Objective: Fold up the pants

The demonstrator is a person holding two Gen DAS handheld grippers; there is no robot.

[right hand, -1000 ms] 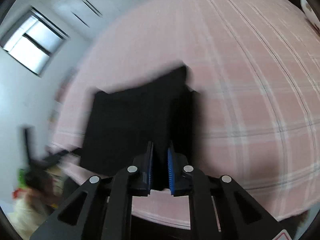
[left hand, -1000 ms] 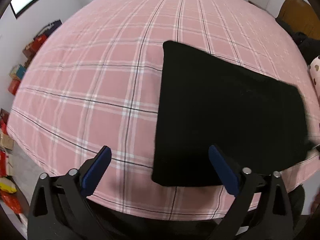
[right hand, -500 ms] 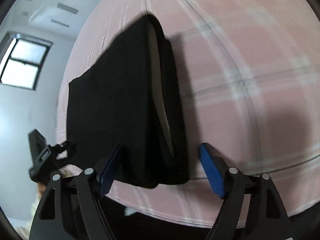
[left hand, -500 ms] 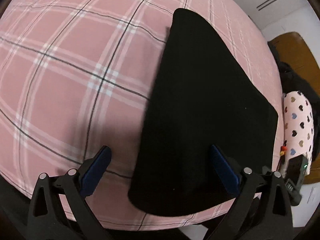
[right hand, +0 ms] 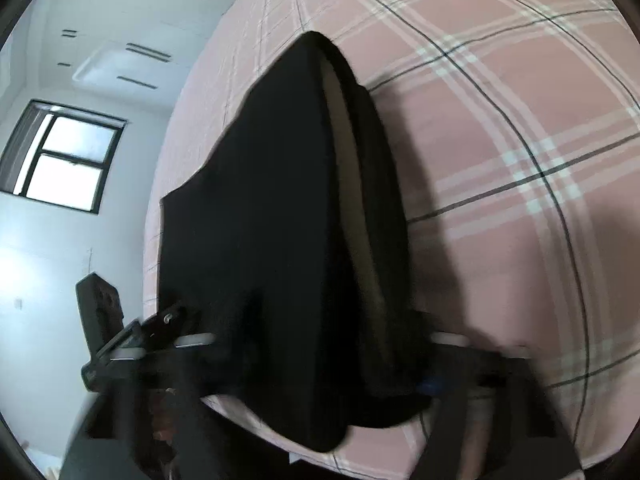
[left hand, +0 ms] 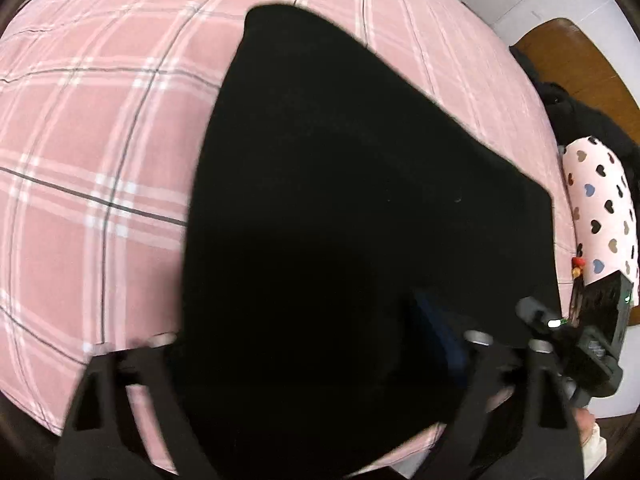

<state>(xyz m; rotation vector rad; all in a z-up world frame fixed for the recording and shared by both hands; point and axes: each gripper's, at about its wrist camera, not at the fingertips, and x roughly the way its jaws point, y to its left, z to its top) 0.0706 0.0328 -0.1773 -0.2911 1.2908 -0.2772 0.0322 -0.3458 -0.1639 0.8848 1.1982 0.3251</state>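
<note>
The folded black pants point(left hand: 360, 220) lie on the pink plaid bed point(left hand: 100, 140), long axis running away from my left tongs point(left hand: 304, 344) and right tongs point(right hand: 320, 344), both just closing astride the near edge, contact blurred.

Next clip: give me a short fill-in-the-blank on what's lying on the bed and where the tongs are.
1. The folded pants are ____ in colour.
2. They lie on a bedsheet with a plaid pattern on a ____ ground.
3. In the left wrist view, the cushion past the bed's edge is printed with ____.
4. Both the left tongs and right tongs straddle the near edge of the ____.

Missing words: black; pink; hearts; pants
</note>
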